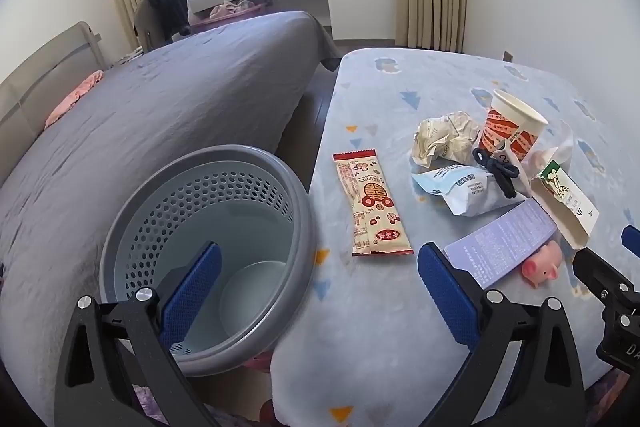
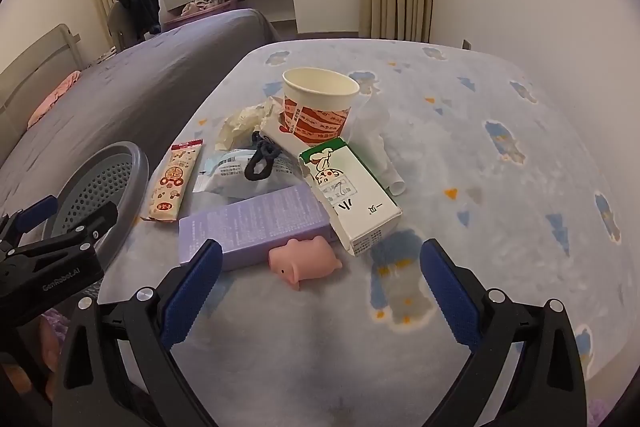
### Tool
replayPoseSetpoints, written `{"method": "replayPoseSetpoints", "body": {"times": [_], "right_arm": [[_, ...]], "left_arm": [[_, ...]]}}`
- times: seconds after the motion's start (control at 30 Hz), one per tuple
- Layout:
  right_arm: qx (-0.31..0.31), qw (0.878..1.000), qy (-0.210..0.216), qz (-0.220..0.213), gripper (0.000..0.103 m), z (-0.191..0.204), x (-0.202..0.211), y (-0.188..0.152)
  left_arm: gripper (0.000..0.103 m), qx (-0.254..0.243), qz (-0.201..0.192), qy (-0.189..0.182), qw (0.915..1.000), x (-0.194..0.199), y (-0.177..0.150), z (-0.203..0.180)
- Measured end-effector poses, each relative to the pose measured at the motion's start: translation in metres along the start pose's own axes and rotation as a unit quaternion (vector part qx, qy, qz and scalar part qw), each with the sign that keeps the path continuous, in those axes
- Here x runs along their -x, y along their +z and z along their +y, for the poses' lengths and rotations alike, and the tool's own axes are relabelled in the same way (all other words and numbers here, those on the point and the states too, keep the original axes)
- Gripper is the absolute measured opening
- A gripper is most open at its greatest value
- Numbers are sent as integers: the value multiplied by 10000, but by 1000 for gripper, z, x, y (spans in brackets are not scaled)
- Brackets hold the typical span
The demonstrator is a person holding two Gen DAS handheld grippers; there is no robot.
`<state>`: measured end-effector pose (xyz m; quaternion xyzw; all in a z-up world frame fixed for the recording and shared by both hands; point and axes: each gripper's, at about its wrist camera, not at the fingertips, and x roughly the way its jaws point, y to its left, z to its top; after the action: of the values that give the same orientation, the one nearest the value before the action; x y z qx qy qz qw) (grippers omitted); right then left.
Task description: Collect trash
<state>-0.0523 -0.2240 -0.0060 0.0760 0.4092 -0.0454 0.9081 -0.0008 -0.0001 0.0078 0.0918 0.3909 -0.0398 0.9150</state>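
The left wrist view looks down into the grey waste basket (image 1: 208, 251), which stands between the bed (image 1: 152, 99) and the table (image 1: 360, 327); the right wrist view shows only a part of its rim. The right view shows clearly the white and green carton (image 2: 352, 195) and the pink toy pig (image 2: 306, 261), which sit at the edge of the left view. The left gripper (image 1: 318, 301) is wide open and holds nothing; one finger is over the basket, the other over the table, and the red snack wrapper (image 1: 372, 203) lies flat just ahead between them. The right gripper (image 2: 318, 301) is also wide open and empty, with the pig and the purple box (image 2: 256, 223) just ahead. The paper cup (image 2: 320, 103), crumpled paper (image 2: 244, 123) and black hair tie (image 2: 262, 161) lie farther back.
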Motion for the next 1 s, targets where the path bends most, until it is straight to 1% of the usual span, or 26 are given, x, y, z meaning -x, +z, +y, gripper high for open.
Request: {"method": "replayPoseSetpoints", "body": {"times": [0.57, 1.0], "right_arm": [[64, 9998, 58, -185, 95, 5, 14, 0], [73, 9998, 63, -187, 95, 5, 13, 0]], "left_arm": [[97, 13, -87, 5, 10000, 8, -5, 2], [97, 45, -116, -21, 9999, 10, -6, 4]]}}
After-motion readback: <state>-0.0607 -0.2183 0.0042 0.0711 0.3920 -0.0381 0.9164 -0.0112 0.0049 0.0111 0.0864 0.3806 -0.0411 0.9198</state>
